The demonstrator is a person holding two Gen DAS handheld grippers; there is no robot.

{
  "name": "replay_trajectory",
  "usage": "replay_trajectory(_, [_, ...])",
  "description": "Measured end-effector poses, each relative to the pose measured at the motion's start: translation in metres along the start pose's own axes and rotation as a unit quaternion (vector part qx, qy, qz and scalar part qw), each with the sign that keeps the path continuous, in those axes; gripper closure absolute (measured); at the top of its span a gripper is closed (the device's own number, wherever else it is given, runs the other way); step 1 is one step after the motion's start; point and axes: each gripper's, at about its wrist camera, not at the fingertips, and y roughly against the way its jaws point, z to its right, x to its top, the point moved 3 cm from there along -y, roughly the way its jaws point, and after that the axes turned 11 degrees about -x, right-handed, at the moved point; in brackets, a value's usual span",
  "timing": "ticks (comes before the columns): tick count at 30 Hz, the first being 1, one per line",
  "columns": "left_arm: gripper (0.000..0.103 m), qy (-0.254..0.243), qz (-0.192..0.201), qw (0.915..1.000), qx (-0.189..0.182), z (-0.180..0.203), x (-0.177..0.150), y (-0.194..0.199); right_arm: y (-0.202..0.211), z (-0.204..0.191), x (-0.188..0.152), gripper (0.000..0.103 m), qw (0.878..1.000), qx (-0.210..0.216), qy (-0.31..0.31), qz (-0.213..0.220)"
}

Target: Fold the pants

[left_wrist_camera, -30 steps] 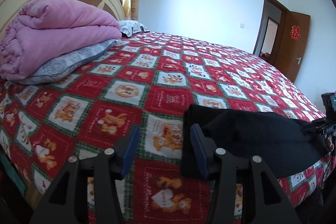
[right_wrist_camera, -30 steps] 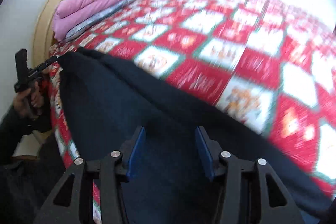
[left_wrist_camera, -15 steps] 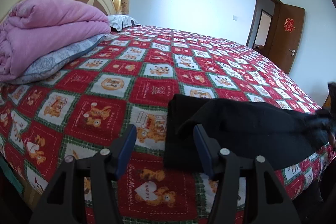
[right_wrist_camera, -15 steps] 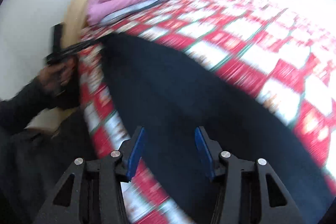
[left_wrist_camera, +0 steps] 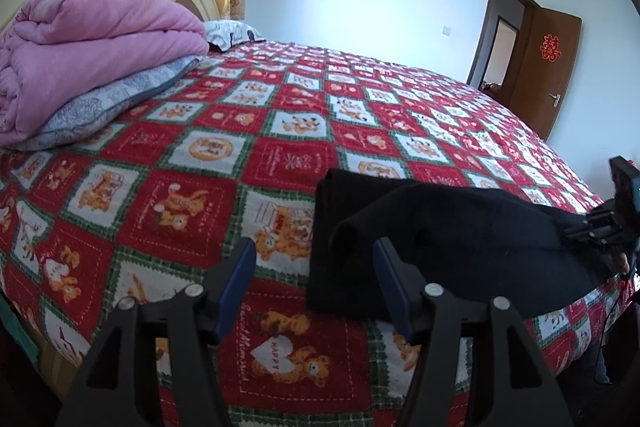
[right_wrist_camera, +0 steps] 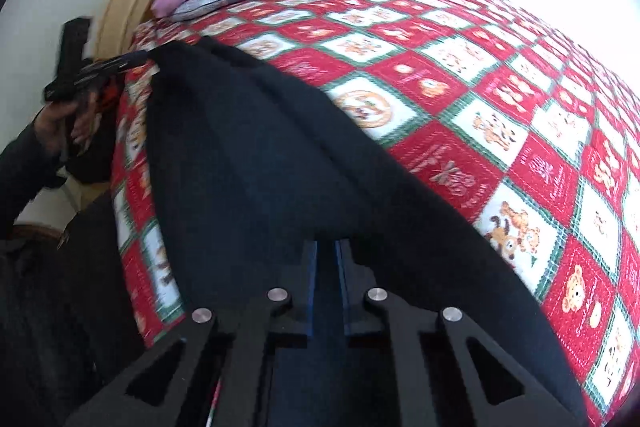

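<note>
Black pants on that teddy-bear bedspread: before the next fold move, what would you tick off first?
1. Right gripper shut on the black pants: ok; its jaws have just closed and stand nearly together on the dark cloth.
2. Left gripper holding the pants: not ok; its jaws stand open, just widening, with only bedspread between them.
3. Pants fully on the bed: cannot tell; the near edge is hidden.
4. Room to fold: ok; the pink quilt and grey pillow lie apart, by the headboard.
5. Cloth lying flat: not ok; a raised fold shows near the left end.
</note>
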Motion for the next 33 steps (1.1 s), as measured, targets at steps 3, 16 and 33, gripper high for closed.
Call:
replay_trajectory(3, [0.040,-0.001,-0.002,1.0000,0.001,0.001,-0.002,0.000,0.006,-0.021,-0.009,0.095,1.000,0.002,0.029,-0.003])
replay_trajectory(16, [0.040,-0.008,-0.005,1.0000,-0.003,0.008,-0.001,0.002,-0.007,0.019,0.025,0.046,0.998,-0.057,0.002,0.012])
replay_trajectory(33, [0.040,0.006,-0.024,0.9997,0.009,-0.003,-0.013,0.002,0.005,-0.032,-0.017,0.099,0.998,-0.018,0.059,-0.007])
